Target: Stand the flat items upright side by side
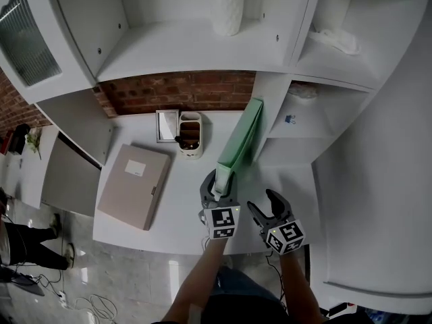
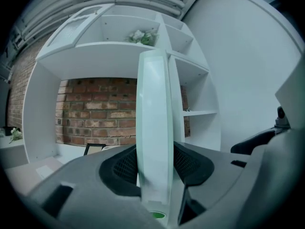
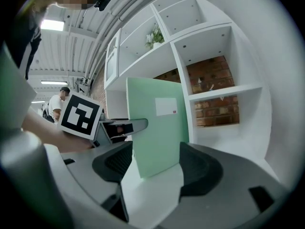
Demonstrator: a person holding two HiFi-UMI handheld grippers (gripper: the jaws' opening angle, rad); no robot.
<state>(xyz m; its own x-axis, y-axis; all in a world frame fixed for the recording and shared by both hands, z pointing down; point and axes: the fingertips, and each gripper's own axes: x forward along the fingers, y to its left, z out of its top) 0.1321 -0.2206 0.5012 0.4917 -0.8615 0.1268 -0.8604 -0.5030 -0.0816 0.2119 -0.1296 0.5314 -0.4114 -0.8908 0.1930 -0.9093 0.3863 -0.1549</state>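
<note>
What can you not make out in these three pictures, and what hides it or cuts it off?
- Head view: the vase loses its top at the upper edge.
- Head view: the brown contents of the white holder are too small to name.
- Head view: the left gripper covers the near bottom corner of the green folder.
- Right gripper view: print on the folder's label is too small to read.

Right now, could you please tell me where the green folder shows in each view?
Head view: green folder, centre, standing on edge, left gripper clamping its near end.
Left gripper view: centre, edge-on between the fingers.
Right gripper view: centre, broad face, beyond the open fingers.
Shared landmark: brick wall.
</note>
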